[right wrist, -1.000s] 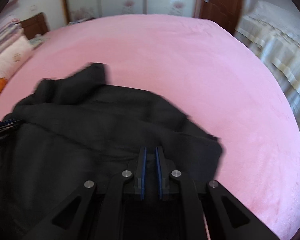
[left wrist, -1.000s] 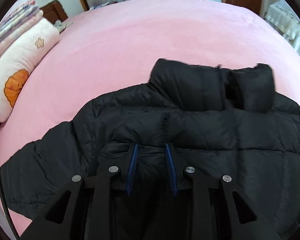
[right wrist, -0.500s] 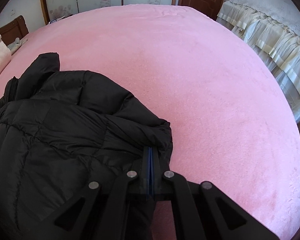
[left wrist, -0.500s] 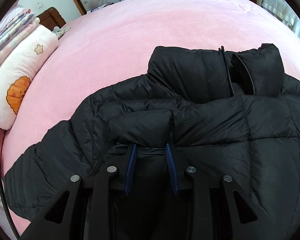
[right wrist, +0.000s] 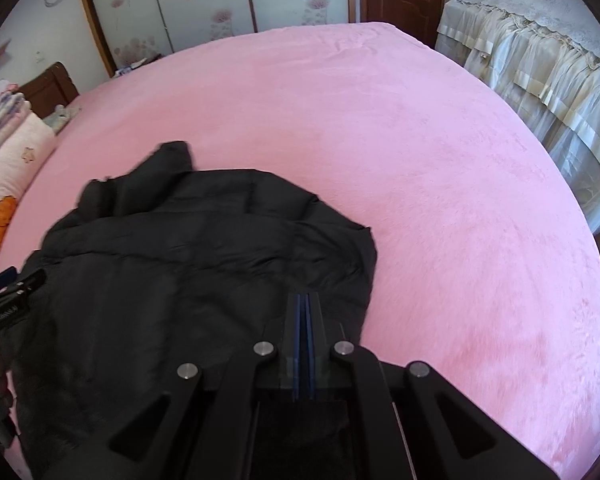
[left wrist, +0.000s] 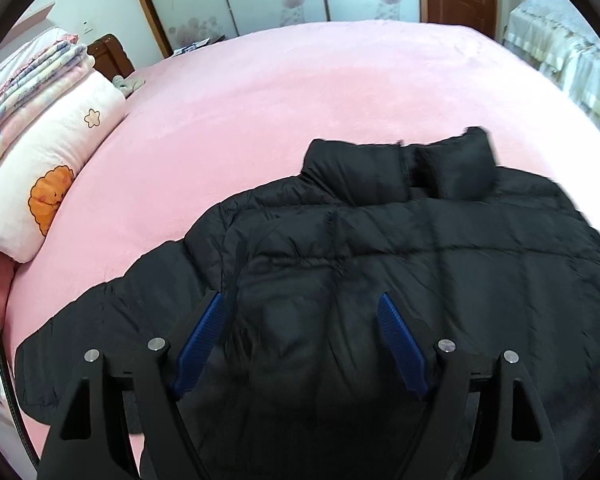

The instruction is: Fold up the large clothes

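Note:
A black puffer jacket [left wrist: 420, 260] lies spread on the pink bed [left wrist: 260, 100], its collar [left wrist: 400, 168] pointing to the far side. My left gripper [left wrist: 300, 298] hovers over the jacket's near left part. Its jaws are opening wide, the blue pads clear of the cloth. In the right wrist view the jacket [right wrist: 180, 260] fills the lower left. My right gripper [right wrist: 304, 296] is shut above its near right edge, pads together with no cloth visible between them. The left gripper [right wrist: 8, 292] peeks in at the left edge there.
A pale pillow with an orange print [left wrist: 48, 168] and folded blankets [left wrist: 28, 68] lie along the bed's left side. Furniture under a lace cover [right wrist: 540, 60] stands beyond the right edge. Wardrobe doors and a wooden door close off the far end. Bare pink bed [right wrist: 420, 160] stretches right of the jacket.
The left jaws let go of the jacket fold and spread wide. Both grippers have lifted and pulled back from the jacket, which now lies farther below them.

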`<act>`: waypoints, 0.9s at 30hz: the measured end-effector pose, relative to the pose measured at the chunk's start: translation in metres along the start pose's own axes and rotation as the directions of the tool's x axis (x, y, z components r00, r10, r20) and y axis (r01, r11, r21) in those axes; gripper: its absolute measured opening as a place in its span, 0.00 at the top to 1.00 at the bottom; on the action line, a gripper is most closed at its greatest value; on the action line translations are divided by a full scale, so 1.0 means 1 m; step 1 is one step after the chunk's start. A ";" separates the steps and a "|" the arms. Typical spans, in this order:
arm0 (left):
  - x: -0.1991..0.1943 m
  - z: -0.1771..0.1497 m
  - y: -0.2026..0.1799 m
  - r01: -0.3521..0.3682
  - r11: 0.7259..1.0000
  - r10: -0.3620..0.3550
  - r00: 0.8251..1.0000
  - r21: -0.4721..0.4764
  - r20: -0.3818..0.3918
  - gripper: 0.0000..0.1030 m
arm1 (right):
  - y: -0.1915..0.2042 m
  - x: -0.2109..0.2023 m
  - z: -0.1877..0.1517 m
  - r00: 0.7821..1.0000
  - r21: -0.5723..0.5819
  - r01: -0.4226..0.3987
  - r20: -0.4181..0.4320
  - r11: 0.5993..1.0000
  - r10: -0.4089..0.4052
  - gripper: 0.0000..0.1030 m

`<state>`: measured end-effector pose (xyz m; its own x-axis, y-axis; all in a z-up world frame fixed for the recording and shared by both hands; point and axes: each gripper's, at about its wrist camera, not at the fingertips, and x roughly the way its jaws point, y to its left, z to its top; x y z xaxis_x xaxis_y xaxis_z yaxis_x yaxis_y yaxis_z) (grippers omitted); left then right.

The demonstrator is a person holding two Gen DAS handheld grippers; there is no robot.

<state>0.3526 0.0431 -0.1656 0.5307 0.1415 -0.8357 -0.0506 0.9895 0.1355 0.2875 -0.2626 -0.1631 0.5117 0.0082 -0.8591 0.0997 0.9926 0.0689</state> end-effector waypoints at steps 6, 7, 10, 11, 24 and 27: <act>-0.052 -0.024 0.008 0.104 0.994 -0.105 0.992 0.018 0.069 0.25 | 0.016 -0.039 -0.025 0.996 -0.008 -0.089 -0.023 0.996 0.089 0.97; -0.060 -0.030 0.007 0.110 0.993 -0.113 0.990 0.040 0.080 0.25 | 0.020 -0.047 -0.031 0.996 -0.012 -0.092 -0.009 0.996 0.092 0.97; -0.084 -0.047 -0.001 0.110 0.989 -0.120 0.988 0.101 0.097 0.25 | 0.032 -0.069 -0.048 0.996 -0.055 -0.069 0.051 0.996 0.071 0.97; -0.093 -0.054 -0.002 0.119 0.986 -0.131 0.986 0.115 0.099 0.25 | 0.035 -0.076 -0.052 0.995 -0.065 -0.067 0.069 0.996 0.072 0.97; -0.155 -0.104 0.078 0.206 0.978 -0.201 0.974 -0.035 0.106 0.24 | 0.119 -0.135 -0.093 0.983 -0.307 -0.034 0.160 0.951 0.086 0.97; -0.150 -0.114 0.119 0.169 0.982 -0.162 0.983 -0.085 0.082 0.24 | 0.148 -0.143 -0.099 0.980 -0.347 -0.069 0.152 0.935 0.129 0.97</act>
<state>0.1708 0.1426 -0.0851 0.5996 -0.0232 -0.8000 -0.0319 0.9981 -0.0529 0.1450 -0.1050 -0.0805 0.6440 0.1173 -0.7560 -0.2379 0.9699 -0.0522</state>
